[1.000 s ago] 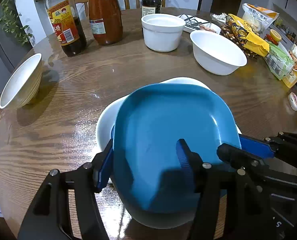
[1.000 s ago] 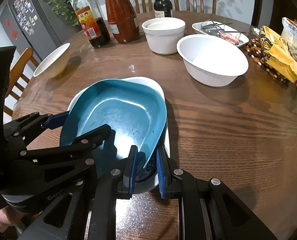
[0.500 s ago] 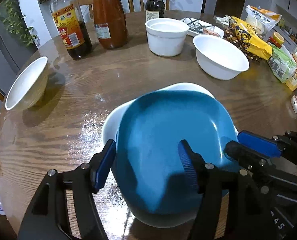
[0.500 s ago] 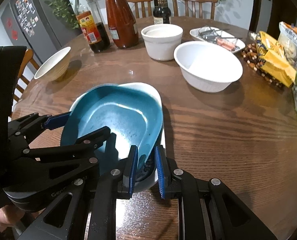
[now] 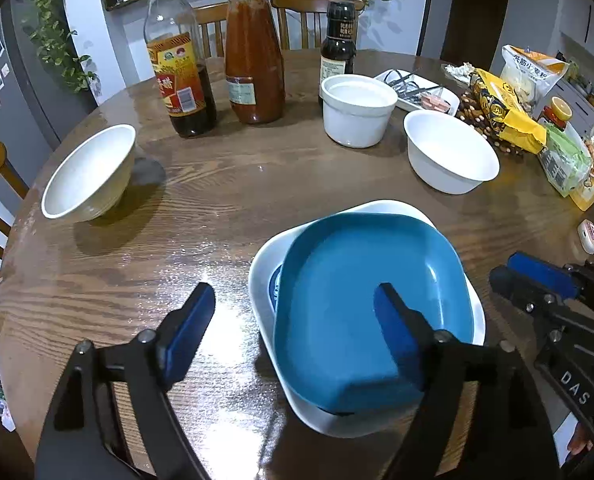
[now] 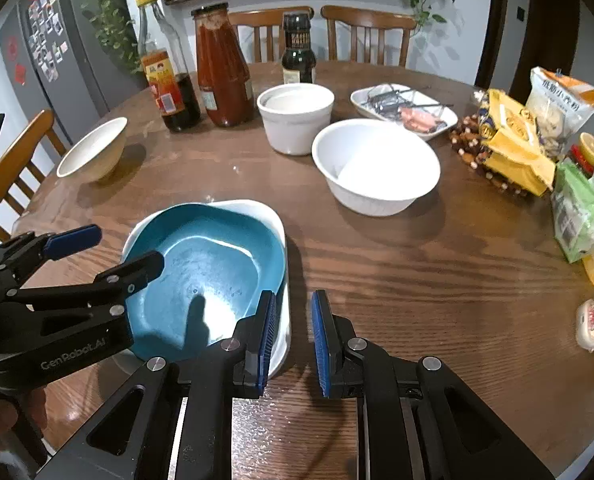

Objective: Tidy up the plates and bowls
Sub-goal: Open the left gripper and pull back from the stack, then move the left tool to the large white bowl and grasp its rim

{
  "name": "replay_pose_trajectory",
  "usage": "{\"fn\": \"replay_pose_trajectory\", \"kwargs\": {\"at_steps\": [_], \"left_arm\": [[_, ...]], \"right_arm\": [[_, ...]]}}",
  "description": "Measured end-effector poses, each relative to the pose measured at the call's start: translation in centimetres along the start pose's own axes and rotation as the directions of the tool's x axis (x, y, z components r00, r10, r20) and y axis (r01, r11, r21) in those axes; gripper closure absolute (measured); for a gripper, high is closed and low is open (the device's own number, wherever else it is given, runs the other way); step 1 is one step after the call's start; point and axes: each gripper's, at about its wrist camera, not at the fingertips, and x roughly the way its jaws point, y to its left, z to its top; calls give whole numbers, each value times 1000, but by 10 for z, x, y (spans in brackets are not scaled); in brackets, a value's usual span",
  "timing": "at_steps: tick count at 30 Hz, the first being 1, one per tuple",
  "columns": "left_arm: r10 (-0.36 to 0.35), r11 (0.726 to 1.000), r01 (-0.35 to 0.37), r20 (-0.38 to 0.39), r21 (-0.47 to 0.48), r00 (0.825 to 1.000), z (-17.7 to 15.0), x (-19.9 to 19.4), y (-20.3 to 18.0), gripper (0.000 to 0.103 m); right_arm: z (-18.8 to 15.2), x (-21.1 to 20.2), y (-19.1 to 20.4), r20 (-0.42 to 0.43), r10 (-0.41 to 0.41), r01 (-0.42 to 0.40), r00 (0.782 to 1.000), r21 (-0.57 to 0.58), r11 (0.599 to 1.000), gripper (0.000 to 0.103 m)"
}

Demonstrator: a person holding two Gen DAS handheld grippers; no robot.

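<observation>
A blue square plate [image 5: 369, 304] rests nested in a white square dish [image 5: 265, 264] on the wooden table; both also show in the right wrist view, the blue plate [image 6: 213, 264] and the white dish [image 6: 275, 220]. My left gripper [image 5: 293, 328] is open, raised above the plate's left side, holding nothing. My right gripper [image 6: 293, 336] is open, its jaws apart beside the dish's right rim, empty. A wide white bowl [image 5: 451, 160] [image 6: 377, 164], a white ramekin [image 5: 357, 108] [image 6: 295, 116] and a cream bowl [image 5: 89, 172] [image 6: 93, 148] stand apart on the table.
Three bottles [image 5: 253, 52] stand at the back. A white tray with cutlery [image 6: 403, 104] sits behind the wide bowl. Snack packets [image 6: 513, 148] crowd the right edge. A small wrapped item [image 6: 589, 324] lies at the right front. Chairs surround the table.
My right gripper has let go of the blue plate's rim and opened. Both grippers have drawn back and risen; the plate has settled into the white dish.
</observation>
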Motion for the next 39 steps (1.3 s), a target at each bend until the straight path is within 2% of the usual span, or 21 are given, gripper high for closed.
{"fn": "replay_pose_trajectory", "kwargs": {"at_steps": [3, 8, 9, 15, 39], "left_arm": [[-1, 1000, 1, 4, -9, 1000, 0, -4, 1, 16], [12, 1000, -11, 15, -27, 1000, -2, -11, 6, 7], [15, 999, -14, 17, -30, 1000, -2, -12, 7, 6], [35, 997, -34, 23, -75, 999, -4, -20, 23, 1], [120, 951, -115, -1, -288, 993, -21, -31, 124, 1]], "right_arm": [[1, -4, 0, 9, -11, 11, 1000, -3, 1000, 82], [5, -10, 2, 34, -6, 5, 999, 9, 1000, 49], [5, -12, 3, 41, -5, 5, 999, 6, 1000, 47], [9, -15, 11, 56, 15, -14, 998, -14, 1000, 46], [24, -15, 55, 61, 59, -54, 996, -83, 995, 46]]}}
